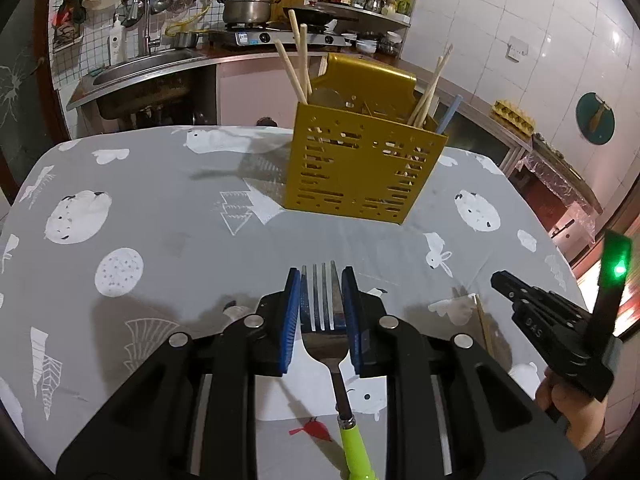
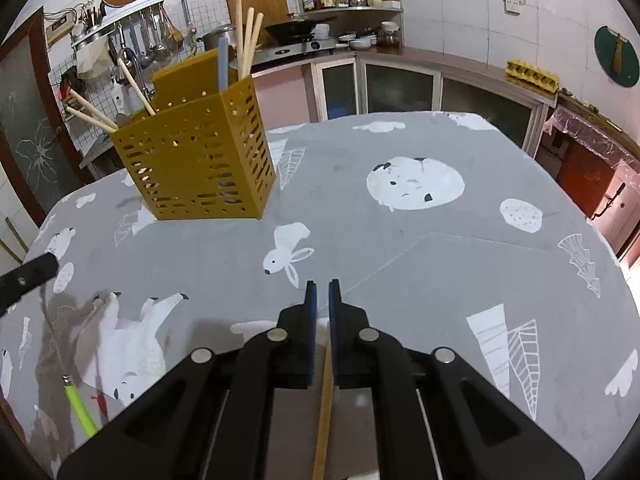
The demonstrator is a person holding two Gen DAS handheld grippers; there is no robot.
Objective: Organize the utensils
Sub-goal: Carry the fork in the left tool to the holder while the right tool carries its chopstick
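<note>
Only "DAS" on right tool [image 1: 500, 280].

Between the grippers and the gold perforated utensil holder [image 1: 362, 168] a bare stretch of grey printed tablecloth [image 2: 420, 240] is left open, while the holder's top is crowded by slanting wooden chopsticks [image 1: 299, 62] and a blue utensil handle [image 2: 223, 64].
</note>
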